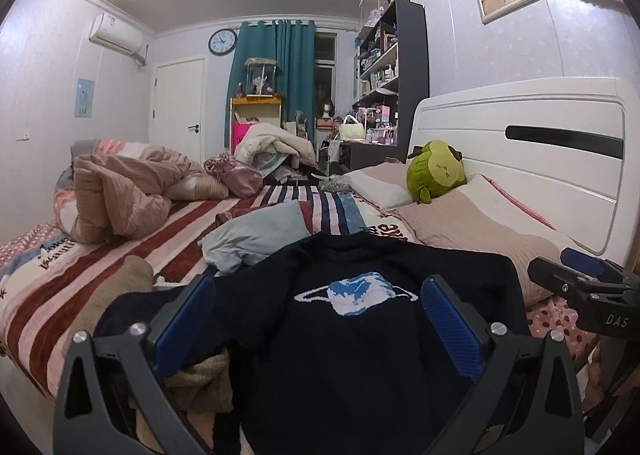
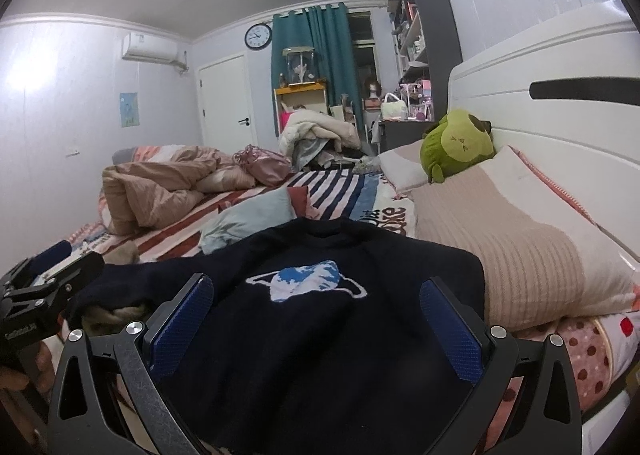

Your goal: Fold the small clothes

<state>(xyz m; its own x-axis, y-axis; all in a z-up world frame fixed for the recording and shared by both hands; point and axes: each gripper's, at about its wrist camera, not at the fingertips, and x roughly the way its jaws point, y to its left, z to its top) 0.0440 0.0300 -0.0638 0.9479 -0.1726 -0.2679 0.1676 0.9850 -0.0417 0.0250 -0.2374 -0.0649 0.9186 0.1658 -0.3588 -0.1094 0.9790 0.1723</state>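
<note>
A dark navy sweater [image 1: 352,335] with a blue-and-white planet on its chest lies spread flat on the bed [image 1: 100,267], its collar at the far end. My left fingers [image 1: 316,331] are released and spread wide above its near hem, gripping nothing. My right fingers [image 2: 316,331] hover over the same garment just as wide apart, also empty. To the left past the sweater lies a crumpled light blue garment [image 1: 256,235]. To the right a beige ribbed pillow [image 2: 520,239] lies against the white headboard [image 1: 560,159], with a green plush toy [image 1: 436,169] farther along.
</note>
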